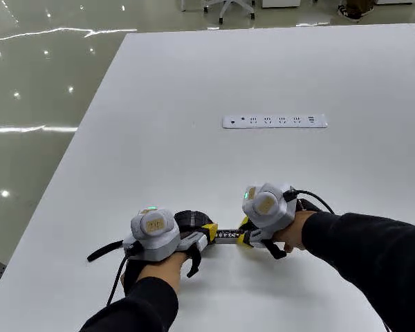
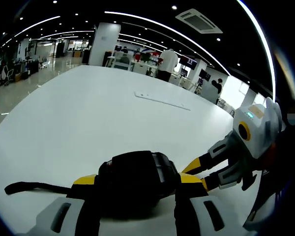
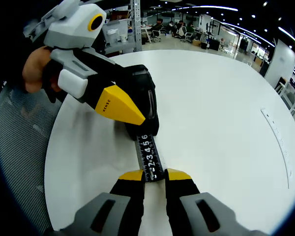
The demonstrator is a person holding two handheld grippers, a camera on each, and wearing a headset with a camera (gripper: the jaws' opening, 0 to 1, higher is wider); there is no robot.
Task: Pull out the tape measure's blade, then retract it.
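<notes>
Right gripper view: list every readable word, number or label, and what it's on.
"2 3 4 5 6": numerals on the blade, between the tape measure and the right tongs.
Small black print on the yellow pad of the left tongs: too blurred to read.
Power strip: any markings are too small to read.

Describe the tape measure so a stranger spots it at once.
On the white table, look near the front edge. The tape measure is the black case clamped in the left gripper, with a short numbered blade running to the right gripper. It is dark and chunky, unlike the flat white power strip farther back.
</notes>
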